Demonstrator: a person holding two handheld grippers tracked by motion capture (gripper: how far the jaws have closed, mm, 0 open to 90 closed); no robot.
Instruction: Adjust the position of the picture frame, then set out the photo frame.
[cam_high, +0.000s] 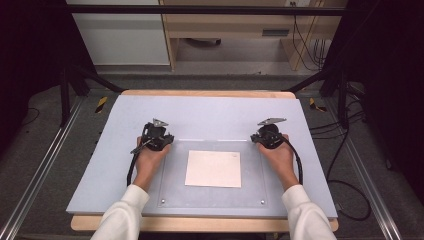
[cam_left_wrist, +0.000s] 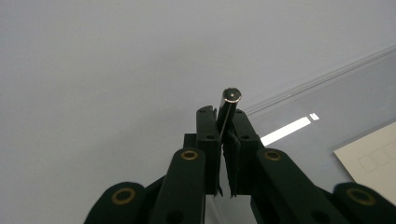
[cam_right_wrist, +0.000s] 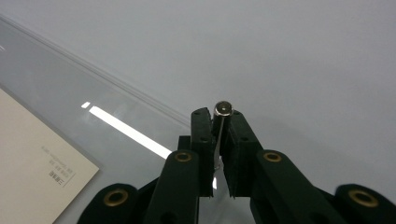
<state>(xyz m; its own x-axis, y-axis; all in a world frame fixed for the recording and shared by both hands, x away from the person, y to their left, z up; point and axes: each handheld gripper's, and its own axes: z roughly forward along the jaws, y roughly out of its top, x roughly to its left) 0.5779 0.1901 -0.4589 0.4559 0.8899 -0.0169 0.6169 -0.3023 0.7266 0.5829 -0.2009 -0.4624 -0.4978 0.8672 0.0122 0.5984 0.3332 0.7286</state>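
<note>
White paper sheet (cam_high: 213, 168) laid under clear acrylic plate (cam_high: 172, 192) at frame centre; grey mat (cam_high: 210, 112) spread beneath.

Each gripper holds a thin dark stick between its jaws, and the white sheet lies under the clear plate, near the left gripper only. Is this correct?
Not quite. In the high view the white sheet lies about midway between the left gripper and the right gripper, under the clear plate. The rest holds: each gripper view shows a thin dark stick clamped between the jaws.

left claw (cam_high: 156, 136) and right claw (cam_high: 269, 134) flank a white card (cam_high: 213, 168) (under a clear sheet (cam_high: 172, 190)).
</note>
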